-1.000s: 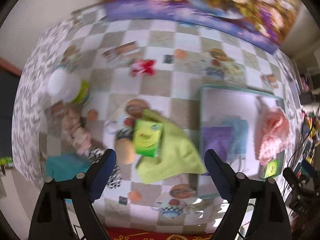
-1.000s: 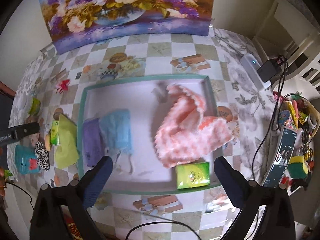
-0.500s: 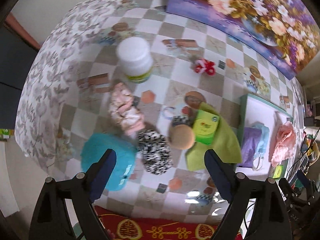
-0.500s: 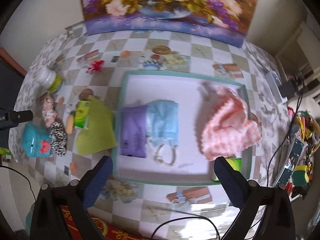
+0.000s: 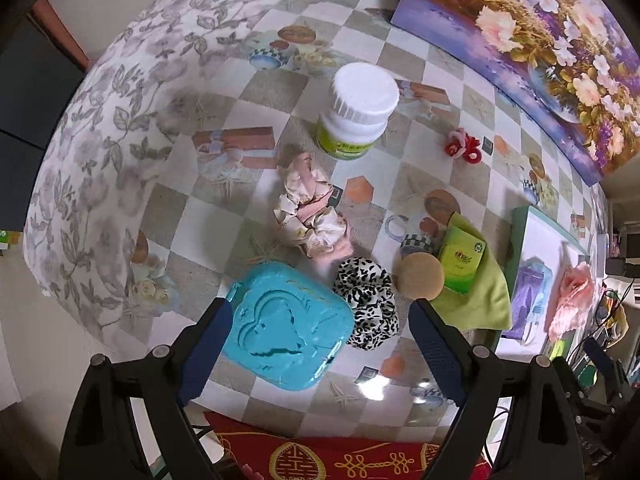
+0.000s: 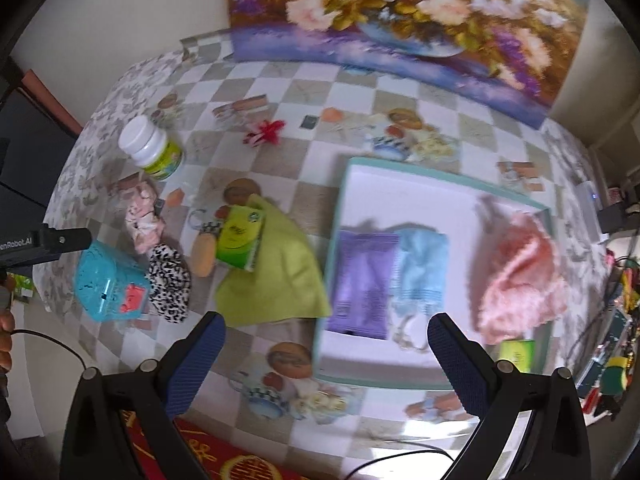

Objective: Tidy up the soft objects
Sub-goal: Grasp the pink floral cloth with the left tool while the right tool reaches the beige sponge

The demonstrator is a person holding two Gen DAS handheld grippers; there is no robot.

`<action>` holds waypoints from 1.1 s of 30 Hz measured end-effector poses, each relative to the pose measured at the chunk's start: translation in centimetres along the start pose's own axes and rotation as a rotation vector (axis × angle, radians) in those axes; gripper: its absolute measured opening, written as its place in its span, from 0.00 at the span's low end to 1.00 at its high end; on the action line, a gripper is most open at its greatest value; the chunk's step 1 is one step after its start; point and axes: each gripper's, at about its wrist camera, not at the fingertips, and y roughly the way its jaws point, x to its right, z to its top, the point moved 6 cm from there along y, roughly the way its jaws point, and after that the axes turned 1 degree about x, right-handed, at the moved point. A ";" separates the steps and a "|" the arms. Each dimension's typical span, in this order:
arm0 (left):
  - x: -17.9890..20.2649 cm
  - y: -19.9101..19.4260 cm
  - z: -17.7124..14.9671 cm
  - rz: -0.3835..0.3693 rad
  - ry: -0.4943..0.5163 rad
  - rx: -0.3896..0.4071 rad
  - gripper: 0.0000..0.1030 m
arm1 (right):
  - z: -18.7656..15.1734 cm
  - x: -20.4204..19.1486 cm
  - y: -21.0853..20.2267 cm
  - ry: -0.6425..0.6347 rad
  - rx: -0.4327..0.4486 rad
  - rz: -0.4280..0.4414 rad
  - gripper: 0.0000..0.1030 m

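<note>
We take this for a room in a home. A checked oilcloth (image 6: 360, 92) printed with teacups and flowers covers the table, its leaf-patterned edge hanging at the left of the frame. A large flower painting (image 6: 408, 12) leans against the plain wall along the top, and a red embroidered cloth (image 5: 320, 456) shows at the bottom edge.

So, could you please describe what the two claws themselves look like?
Both the left claw and the right claw have black angular frames with silver bolts and two blue ribbed fingers. A black cable trails beneath the right one.
</note>
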 end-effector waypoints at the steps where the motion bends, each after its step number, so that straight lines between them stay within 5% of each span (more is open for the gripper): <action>1: 0.0 0.2 0.1 -0.004 0.003 -0.005 0.87 | 0.1 -0.4 0.4 0.001 -0.006 0.004 0.99; 18: -4.5 5.5 4.0 -0.022 -0.060 -0.089 0.87 | 2.6 -10.5 8.3 -0.125 -0.117 0.082 0.98; 33: -6.0 9.1 5.6 -0.064 -0.066 -0.126 0.87 | 2.3 -13.6 11.9 -0.119 -0.220 0.125 0.55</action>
